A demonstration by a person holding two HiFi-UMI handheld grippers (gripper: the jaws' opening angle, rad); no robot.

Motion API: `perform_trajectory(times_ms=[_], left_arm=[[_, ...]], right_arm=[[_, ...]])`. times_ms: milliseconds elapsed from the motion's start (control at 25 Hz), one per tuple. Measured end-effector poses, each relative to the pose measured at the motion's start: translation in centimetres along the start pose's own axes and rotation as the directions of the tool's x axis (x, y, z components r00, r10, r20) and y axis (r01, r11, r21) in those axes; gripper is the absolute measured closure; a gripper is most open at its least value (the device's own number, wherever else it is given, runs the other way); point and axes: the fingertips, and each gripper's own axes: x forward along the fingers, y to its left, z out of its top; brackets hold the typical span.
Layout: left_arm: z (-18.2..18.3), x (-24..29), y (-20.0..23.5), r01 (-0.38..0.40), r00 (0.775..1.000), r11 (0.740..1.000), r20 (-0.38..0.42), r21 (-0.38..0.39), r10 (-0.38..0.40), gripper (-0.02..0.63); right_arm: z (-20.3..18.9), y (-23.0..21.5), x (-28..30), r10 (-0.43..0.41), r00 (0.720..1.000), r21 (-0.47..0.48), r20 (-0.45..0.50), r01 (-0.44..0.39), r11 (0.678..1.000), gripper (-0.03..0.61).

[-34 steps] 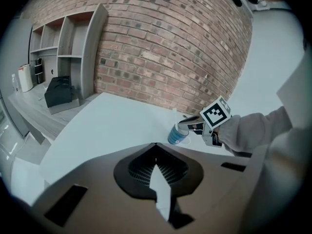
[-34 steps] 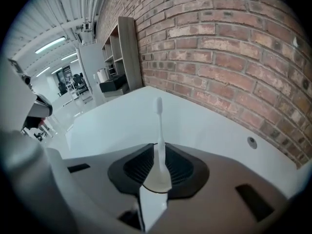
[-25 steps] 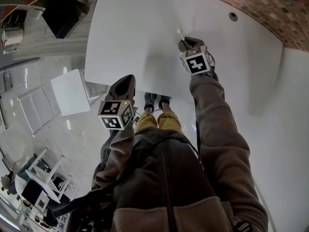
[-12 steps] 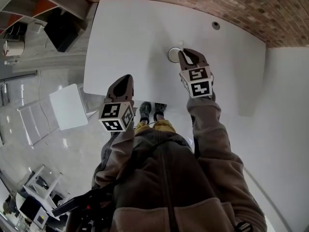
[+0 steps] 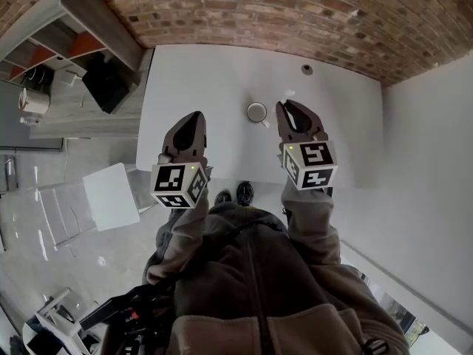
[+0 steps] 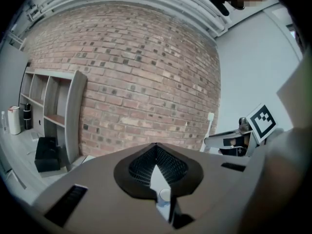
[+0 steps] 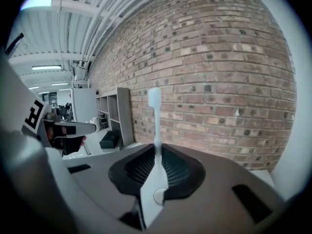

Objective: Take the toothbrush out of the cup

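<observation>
A white cup (image 5: 256, 112) stands on the white table (image 5: 199, 80), near its middle. My right gripper (image 5: 286, 108) hangs just right of the cup, apart from it, and is shut on the white toothbrush (image 7: 155, 126). The brush points up out of the jaws with its bristle head on top, and its tip (image 5: 290, 93) shows beyond the jaws in the head view. My left gripper (image 5: 193, 118) is held over the table's left part, shut with nothing in it. From the left gripper view the toothbrush (image 6: 210, 124) stands upright beside the right gripper's marker cube (image 6: 263, 123).
A brick wall (image 5: 244, 13) runs behind the table. A grey shelf unit (image 5: 100, 21) and a black box (image 5: 107, 83) stand at the back left. A white stool (image 5: 109, 187) sits on the floor at left. A small round hole (image 5: 306, 69) marks the table's far side.
The right gripper has come up and away from the cup with the toothbrush in it. The cup now stands free to its left. The head view has tilted up towards the wall.
</observation>
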Motion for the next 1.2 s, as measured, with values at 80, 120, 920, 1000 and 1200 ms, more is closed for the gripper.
perform_trajectory(times_ms=[80, 120, 920, 1000, 1200], left_arm=[[2.0, -0.3, -0.6, 0.017, 0.999, 1.000, 0.045, 0.021, -0.018, 0.611], [2.8, -0.4, -1.0, 0.026, 0.998, 0.999, 0.062, 0.030, -0.028, 0.611], [11.6, -1.2, -5.6, 0.116, 0.962, 0.980, 0.228, 0.162, -0.152, 0.611], [11.8, -1.1, -5.7, 0.117, 0.960, 0.979, 0.235, 0.165, -0.154, 0.611], [12.3, -0.8, -6.0, 0.127, 0.956, 0.977, 0.240, 0.173, -0.167, 0.611]], right_arm=[[2.1, 0.3, -1.2, -0.007, 0.999, -0.014, 0.044, 0.007, 1.000, 0.530], [3.1, 0.5, -1.7, -0.009, 0.998, -0.023, 0.065, 0.011, 1.000, 0.529], [12.1, 1.5, -8.2, -0.054, 0.947, -0.093, 0.316, 0.087, 0.992, 0.531], [12.4, 1.5, -8.5, -0.056, 0.943, -0.097, 0.328, 0.092, 0.991, 0.531], [12.9, 1.4, -8.7, -0.058, 0.937, -0.101, 0.344, 0.099, 0.990, 0.531]])
